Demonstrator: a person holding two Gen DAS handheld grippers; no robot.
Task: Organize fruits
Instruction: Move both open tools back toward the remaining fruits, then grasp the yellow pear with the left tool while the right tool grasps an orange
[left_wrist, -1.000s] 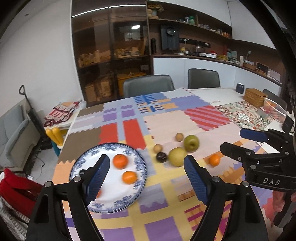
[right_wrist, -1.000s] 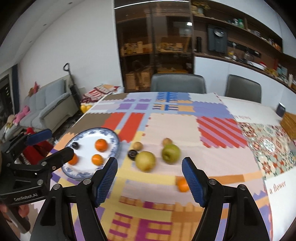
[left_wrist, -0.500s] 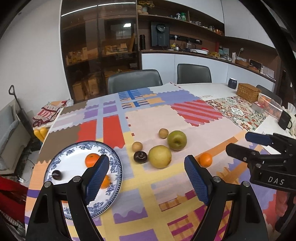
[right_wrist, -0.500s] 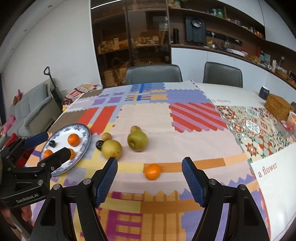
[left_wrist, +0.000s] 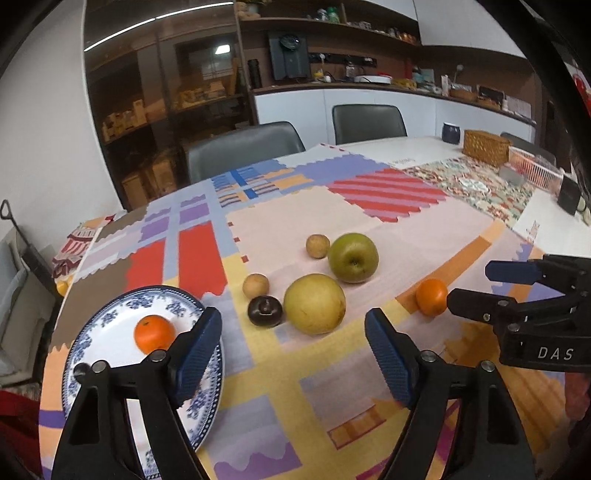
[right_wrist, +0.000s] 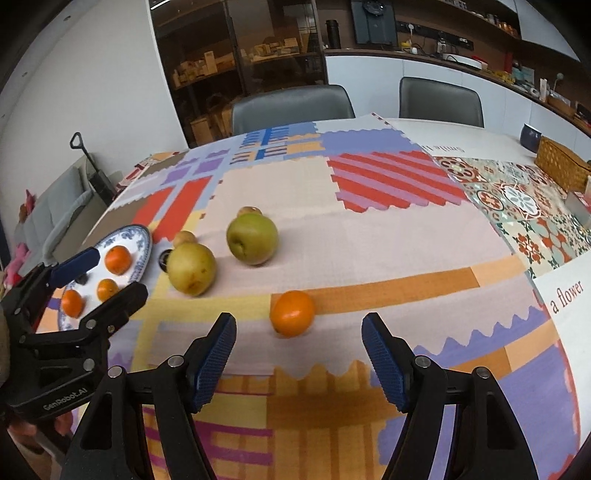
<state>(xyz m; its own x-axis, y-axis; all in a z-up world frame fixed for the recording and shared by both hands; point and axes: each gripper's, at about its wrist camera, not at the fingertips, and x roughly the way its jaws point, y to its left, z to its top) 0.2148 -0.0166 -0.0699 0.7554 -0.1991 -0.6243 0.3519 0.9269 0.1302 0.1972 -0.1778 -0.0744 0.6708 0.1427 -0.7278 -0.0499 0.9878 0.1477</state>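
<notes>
Both grippers have closed in on the table since the earlier frames. Now the right gripper (right_wrist: 298, 356) hovers with jaws spread, the loose orange (right_wrist: 292, 313) just ahead between its fingers. With jaws also spread and empty, the left gripper (left_wrist: 293, 350) hangs beside the blue-patterned plate (left_wrist: 96, 334), which holds oranges. Nearby, a green apple (left_wrist: 353, 257), yellow pear (left_wrist: 314, 303) and dark plum (left_wrist: 265, 311) lie on the patchwork tablecloth (left_wrist: 280, 218).

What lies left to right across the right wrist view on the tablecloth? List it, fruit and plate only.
Blue-patterned plate holding three small oranges → yellow pear → green apple → lone orange, which sits just ahead of the open right gripper.
</notes>
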